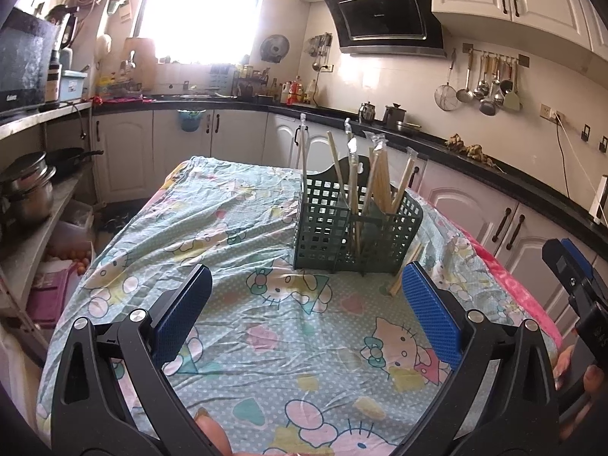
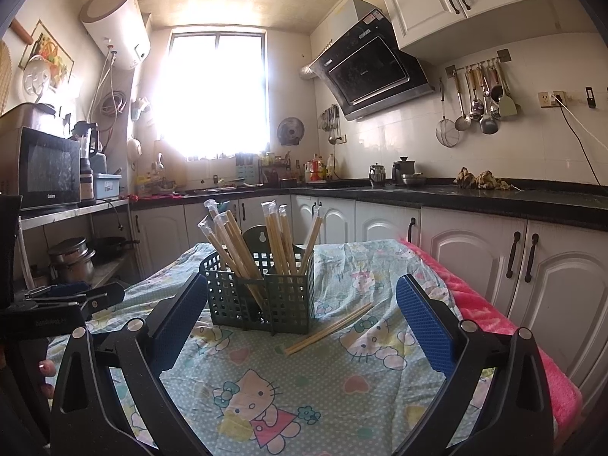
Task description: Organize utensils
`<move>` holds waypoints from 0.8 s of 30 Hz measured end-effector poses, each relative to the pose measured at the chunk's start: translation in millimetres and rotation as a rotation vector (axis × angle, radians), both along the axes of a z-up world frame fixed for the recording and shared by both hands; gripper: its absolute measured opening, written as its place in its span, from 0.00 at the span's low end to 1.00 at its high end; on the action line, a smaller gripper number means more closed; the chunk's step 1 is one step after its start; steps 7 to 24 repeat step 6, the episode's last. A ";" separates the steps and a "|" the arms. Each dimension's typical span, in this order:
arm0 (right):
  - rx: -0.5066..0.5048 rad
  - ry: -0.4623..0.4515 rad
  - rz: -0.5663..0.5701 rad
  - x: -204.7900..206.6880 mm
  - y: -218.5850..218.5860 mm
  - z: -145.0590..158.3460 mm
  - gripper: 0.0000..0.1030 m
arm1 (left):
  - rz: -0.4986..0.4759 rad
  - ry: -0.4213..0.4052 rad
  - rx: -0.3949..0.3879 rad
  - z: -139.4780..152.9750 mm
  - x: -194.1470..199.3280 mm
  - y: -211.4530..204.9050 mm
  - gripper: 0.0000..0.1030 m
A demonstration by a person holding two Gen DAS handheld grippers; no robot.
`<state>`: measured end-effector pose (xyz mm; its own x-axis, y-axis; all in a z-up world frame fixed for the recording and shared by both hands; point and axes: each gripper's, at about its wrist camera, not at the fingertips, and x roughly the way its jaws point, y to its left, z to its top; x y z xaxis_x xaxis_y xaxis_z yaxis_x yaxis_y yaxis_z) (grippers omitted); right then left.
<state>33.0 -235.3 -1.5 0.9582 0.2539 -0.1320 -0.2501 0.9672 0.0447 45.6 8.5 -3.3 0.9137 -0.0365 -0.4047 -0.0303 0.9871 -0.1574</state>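
claws, left (image 1: 306, 296) and right (image 2: 302, 304), both released; chopsticks (image 2: 328, 328) lie beside green basket (image 2: 262, 296).

Matt plastic basket (image 2: 262, 296), wrinkled cloth (image 2: 304, 380)

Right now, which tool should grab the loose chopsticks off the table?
Right, probably. The loose chopsticks lie on the cloth right of the basket, inside the open right tool's span. The left tool, also open, sees them behind its right finger.
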 end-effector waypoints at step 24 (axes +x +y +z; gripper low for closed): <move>0.002 0.034 -0.027 8.9 -6.4 -0.5 0.94 | 0.083 0.109 0.006 -8.8 22.7 29.2 0.90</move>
